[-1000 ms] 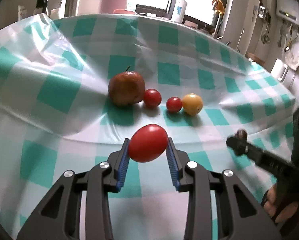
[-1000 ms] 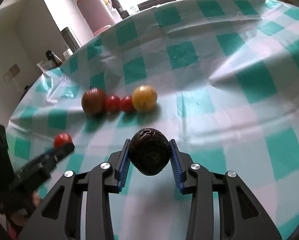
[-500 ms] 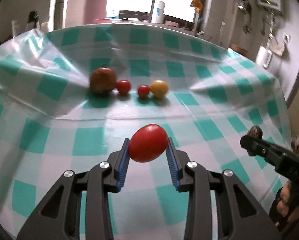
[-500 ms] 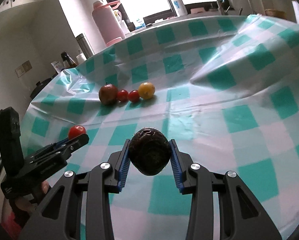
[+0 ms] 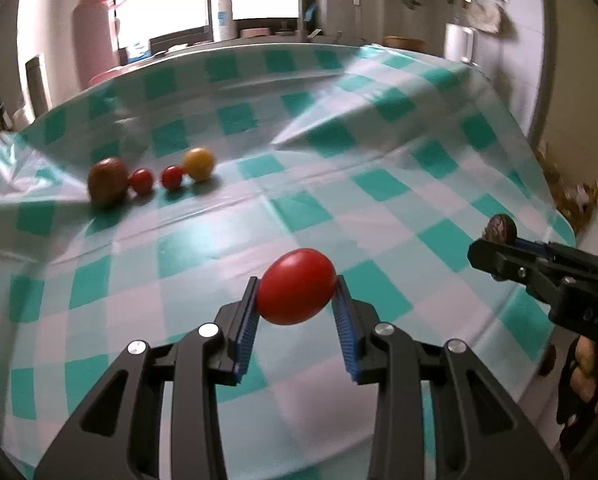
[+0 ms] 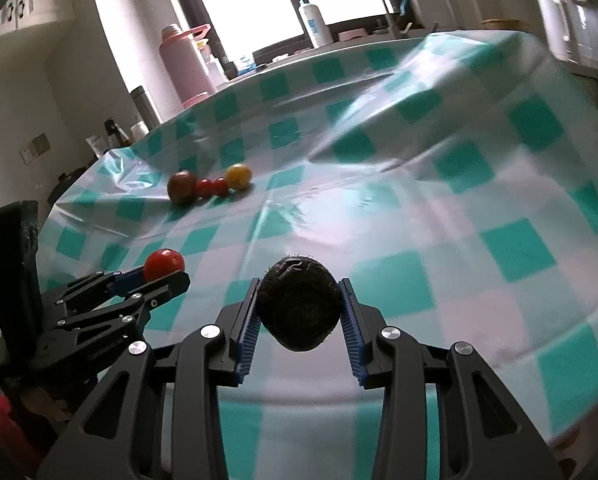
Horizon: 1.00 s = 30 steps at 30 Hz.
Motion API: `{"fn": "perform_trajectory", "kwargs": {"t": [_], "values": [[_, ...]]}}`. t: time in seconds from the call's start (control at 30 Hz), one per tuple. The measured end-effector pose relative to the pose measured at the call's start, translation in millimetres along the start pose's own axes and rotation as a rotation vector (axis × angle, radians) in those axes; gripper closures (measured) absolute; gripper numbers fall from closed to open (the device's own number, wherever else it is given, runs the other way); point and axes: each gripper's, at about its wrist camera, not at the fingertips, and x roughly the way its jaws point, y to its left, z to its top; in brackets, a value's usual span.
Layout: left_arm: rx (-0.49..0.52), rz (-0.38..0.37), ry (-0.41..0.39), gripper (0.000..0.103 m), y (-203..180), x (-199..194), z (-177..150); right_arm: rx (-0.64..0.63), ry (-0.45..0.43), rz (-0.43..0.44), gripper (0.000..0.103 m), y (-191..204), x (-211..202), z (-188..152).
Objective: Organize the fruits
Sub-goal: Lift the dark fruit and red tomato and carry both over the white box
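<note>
My left gripper [image 5: 297, 304] is shut on a red tomato [image 5: 296, 287], held above the near part of the checked tablecloth [image 5: 339, 184]. My right gripper [image 6: 299, 310] is shut on a dark wrinkled fruit [image 6: 298, 305]. Each gripper shows in the other's view: the right gripper [image 5: 499, 240] with the dark fruit [image 5: 500, 229] at the right, the left gripper [image 6: 167, 274] with the tomato [image 6: 163, 263] at the left. Far back on the cloth lies a row: a brown fruit [image 5: 107, 181], two small red tomatoes [image 5: 141, 181] [image 5: 172, 176], and a yellow fruit [image 5: 198, 163].
A raised fold in the tablecloth [image 5: 339, 120] runs across the far right part. Behind the table stand a pink flask [image 5: 95, 34], a white bottle [image 5: 222, 16] on the window sill and a metal flask [image 6: 141, 106]. A person's hand [image 5: 583, 364] holds the right gripper.
Both grippers have drawn back from the row of fruit, which now looks smaller and farther off to the left. Each still holds its fruit. The left gripper has rolled.
</note>
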Motion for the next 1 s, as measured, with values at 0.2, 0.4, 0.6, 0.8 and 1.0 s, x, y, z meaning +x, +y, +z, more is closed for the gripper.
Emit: {"fn": "perform_trajectory", "kwargs": {"t": [0.2,0.4,0.6,0.8,1.0], "values": [[0.1,-0.035,0.016,0.067,-44.8,-0.8,-2.8,0.046,-0.026,-0.034,0.065,-33.7,-29.6,-16.3],[0.247,-0.086,0.006,0.067,-103.8,-6.2,-6.2,0.093,-0.056,-0.089,0.065,-68.3,-60.8,-34.5],[0.382,-0.151,0.013,0.067,-162.6,-6.0,-14.5,0.158,-0.079,-0.17,0.065,-109.9,-95.1,-56.5],[0.516,-0.212,0.028,0.067,-216.6,-5.3,-29.6,0.225,-0.083,-0.248,0.065,-144.0,-116.4,-79.3],[0.649,-0.262,0.039,0.067,-261.9,-7.1,-53.1,0.288,-0.042,-0.359,0.065,-180.2,-123.4,-105.7]]}}
